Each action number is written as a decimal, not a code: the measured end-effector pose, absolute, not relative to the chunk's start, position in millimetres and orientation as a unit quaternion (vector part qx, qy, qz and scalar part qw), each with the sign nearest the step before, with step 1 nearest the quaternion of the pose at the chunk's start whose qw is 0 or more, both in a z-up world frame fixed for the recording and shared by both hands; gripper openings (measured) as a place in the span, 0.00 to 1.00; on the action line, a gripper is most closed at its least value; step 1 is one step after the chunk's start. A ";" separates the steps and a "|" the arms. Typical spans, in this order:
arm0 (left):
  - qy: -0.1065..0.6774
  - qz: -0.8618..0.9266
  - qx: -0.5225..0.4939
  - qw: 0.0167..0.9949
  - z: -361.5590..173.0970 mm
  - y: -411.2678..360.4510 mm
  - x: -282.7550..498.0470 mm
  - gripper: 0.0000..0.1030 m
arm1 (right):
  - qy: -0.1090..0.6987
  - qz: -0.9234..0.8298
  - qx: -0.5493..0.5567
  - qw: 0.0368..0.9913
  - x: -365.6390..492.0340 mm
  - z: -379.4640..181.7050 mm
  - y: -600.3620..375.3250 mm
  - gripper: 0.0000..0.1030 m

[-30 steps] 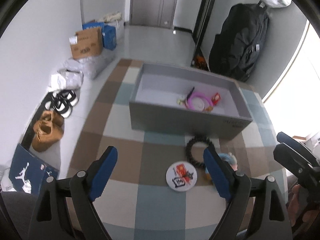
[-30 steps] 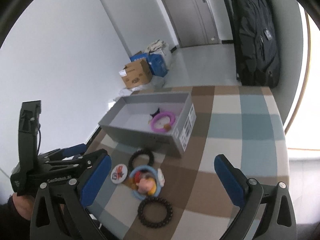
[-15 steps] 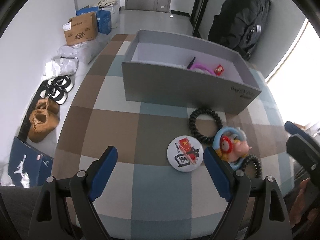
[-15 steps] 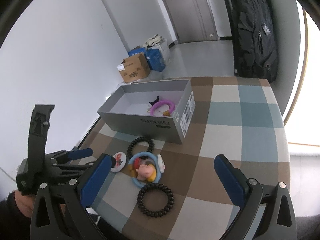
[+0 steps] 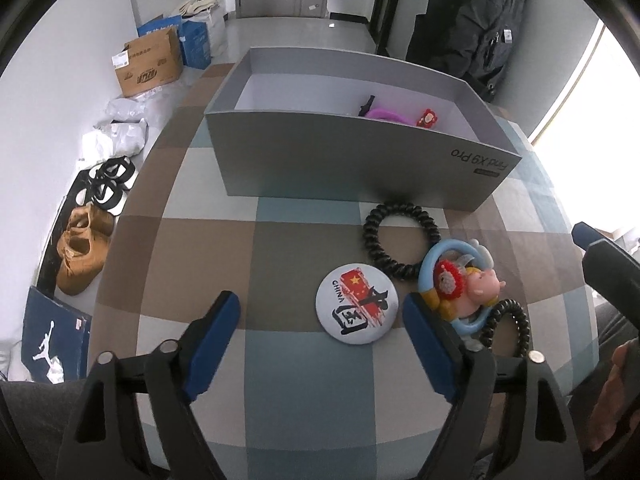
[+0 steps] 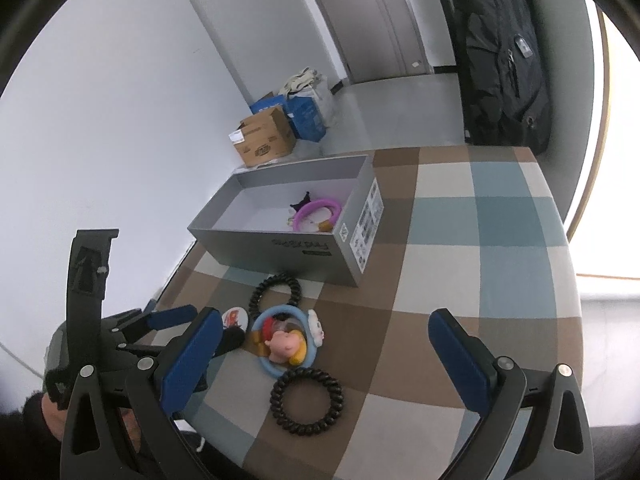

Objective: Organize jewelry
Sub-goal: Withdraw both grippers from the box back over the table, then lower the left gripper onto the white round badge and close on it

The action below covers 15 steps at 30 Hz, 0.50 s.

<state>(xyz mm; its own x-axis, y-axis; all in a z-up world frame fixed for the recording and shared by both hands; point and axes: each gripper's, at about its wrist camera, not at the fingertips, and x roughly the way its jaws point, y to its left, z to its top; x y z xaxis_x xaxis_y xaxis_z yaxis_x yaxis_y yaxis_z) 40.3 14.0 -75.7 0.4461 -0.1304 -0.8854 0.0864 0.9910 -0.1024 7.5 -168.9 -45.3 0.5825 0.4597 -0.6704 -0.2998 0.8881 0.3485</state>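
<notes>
A round white badge (image 5: 356, 306) (image 6: 235, 317) lies on the checked cloth, with my left gripper (image 5: 320, 306) low over it. Its jaws are closing, the badge lies between the fingertips and no pad touches it. To its right are a black spiral hair tie (image 5: 372, 240) (image 6: 276, 277), a blue ring with cartoon figures (image 5: 464, 280) (image 6: 286, 340) and a second black spiral tie (image 5: 516, 320) (image 6: 279, 400). The grey box (image 5: 352, 160) (image 6: 272, 248) behind holds a purple ring (image 5: 384, 114) (image 6: 316, 208) and a red charm (image 5: 427, 118). My right gripper (image 6: 324, 320) hangs open and empty above the blue ring.
The checked tablecloth (image 5: 280, 248) drops off at the left and near edges. On the floor to the left are brown shoes (image 5: 82, 252), sandals (image 5: 106, 186) and a cardboard box (image 5: 148, 64). A black bag (image 6: 504, 52) hangs by the door.
The left gripper has come closer to the table and tipped down, so the badge now lies between its tips. Its jaws have narrowed a little. The right gripper has stayed put.
</notes>
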 end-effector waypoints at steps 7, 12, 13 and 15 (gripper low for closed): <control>0.515 -0.077 -0.008 0.854 -73.9 7.8 39.9 0.59 | 0.407 0.210 0.116 0.882 11.2 -46.8 -175.2 1.00; 0.512 -0.096 0.012 0.853 -72.6 1.0 38.6 0.35 | 0.409 0.206 0.125 0.880 12.8 -47.4 -177.3 1.00; 0.512 -0.103 0.014 0.852 -72.5 -1.0 37.3 0.35 | 0.409 0.206 0.124 0.880 13.0 -47.9 -177.4 1.00; 0.513 -0.111 0.016 0.851 -72.2 -2.2 36.5 0.34 | 0.411 0.205 0.123 0.880 13.3 -48.8 -176.9 1.00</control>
<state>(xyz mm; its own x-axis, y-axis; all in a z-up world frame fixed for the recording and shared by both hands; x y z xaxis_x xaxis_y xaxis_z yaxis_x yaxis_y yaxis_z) 36.5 -2.2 -72.2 0.4500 -0.1724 -0.8762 0.2056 0.9748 -0.0862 13.3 -176.9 -48.8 0.5786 0.4613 -0.6726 -0.2598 0.8860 0.3841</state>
